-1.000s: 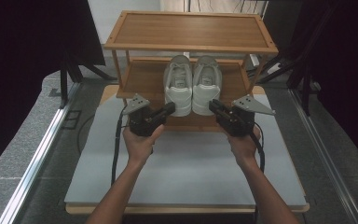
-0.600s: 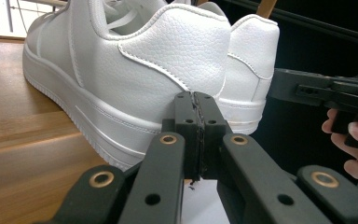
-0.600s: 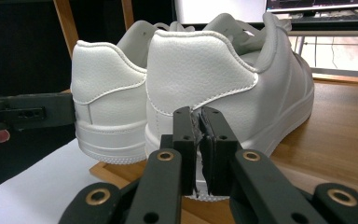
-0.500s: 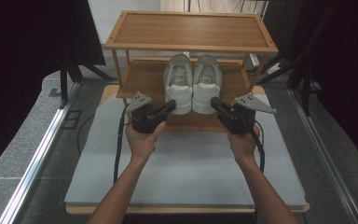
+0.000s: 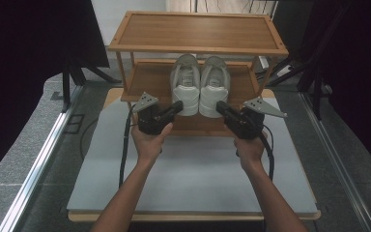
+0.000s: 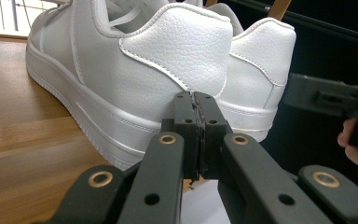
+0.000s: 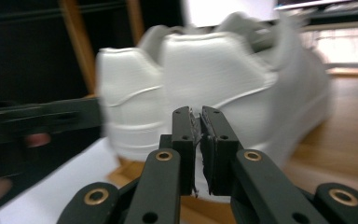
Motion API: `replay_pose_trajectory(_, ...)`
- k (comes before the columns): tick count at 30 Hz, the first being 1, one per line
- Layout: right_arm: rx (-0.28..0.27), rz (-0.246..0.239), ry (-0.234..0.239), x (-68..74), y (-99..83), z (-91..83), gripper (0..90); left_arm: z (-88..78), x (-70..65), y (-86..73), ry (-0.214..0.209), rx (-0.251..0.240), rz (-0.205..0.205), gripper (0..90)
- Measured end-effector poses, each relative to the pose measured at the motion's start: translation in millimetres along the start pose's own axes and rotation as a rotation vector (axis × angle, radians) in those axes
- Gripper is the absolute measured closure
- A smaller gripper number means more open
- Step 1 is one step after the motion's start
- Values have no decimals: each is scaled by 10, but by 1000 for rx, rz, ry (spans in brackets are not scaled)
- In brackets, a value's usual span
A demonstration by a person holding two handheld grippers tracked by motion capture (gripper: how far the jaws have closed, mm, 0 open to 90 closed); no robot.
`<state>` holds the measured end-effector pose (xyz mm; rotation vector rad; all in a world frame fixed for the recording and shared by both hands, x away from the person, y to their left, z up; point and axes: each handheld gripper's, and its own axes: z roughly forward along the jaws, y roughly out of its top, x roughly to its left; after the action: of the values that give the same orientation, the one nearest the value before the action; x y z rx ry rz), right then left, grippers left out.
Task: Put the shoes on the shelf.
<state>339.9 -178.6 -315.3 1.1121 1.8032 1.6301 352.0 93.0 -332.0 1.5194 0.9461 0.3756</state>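
— What is sitting on the wooden rack (image 5: 125,34)?

— A pair of white sneakers is resting on its lower shelf (image 5: 149,79), heels facing the near side and toes pointing far. The left sneaker (image 5: 185,83) and the right sneaker (image 5: 214,84) are standing side by side, touching or very nearly so. The rack itself is standing at the far end of a pale grey board (image 5: 193,179) that is lying on the table.

— And the person's hands?

— The left hand (image 5: 149,141) is gripping the left gripper (image 5: 178,106), whose tip is pointing at the heel of the left sneaker, just beside it. The right hand (image 5: 249,149) is holding the right gripper (image 5: 220,107), which is aiming at the heel of the right sneaker from the near right.

— Are the jaws spread?

— No. In the left gripper view the two black jaws are pressing flat together with nothing between them, right in front of the pebbled heel of the left sneaker (image 6: 168,56) (whether they are touching the leather, I cannot tell). In the right gripper view the jaws are likewise closed against each other, with only a thin seam showing, and the right sneaker (image 7: 223,79) is looming blurred just beyond them.

— Anything else in view?

— A cable (image 5: 124,145) is trailing from the left gripper down the near side of the board.
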Motion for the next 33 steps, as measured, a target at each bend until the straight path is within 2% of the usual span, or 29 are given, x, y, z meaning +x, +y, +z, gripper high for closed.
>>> replay_pose_trajectory(4, 29, -45, 9, 59, -4, 60, 852, 12, 17, 11, -2, 2, -5, 886)
replay_pose_trajectory(7, 33, -32, 25, 22, 14, 87, 877, 21, 21, 17, 0, 4, -7, 885)
replay_pose_trajectory(11, 33, -59, 8, 12, 16, 105, 880, 37, 16, 16, 0, 0, -10, 880)
replay_pose_trajectory(20, 32, -42, -5, -47, 37, 192, 877, 57, 19, 26, -2, 5, -10, 876)
replay_pose_trajectory(30, 28, -38, 6, -65, 34, 199, 873, 62, 29, 22, -7, 1, -8, 875)
replay_pose_trajectory(33, 24, -17, 19, -74, 28, 198, 862, 63, 28, 18, -4, -1, 1, 877)
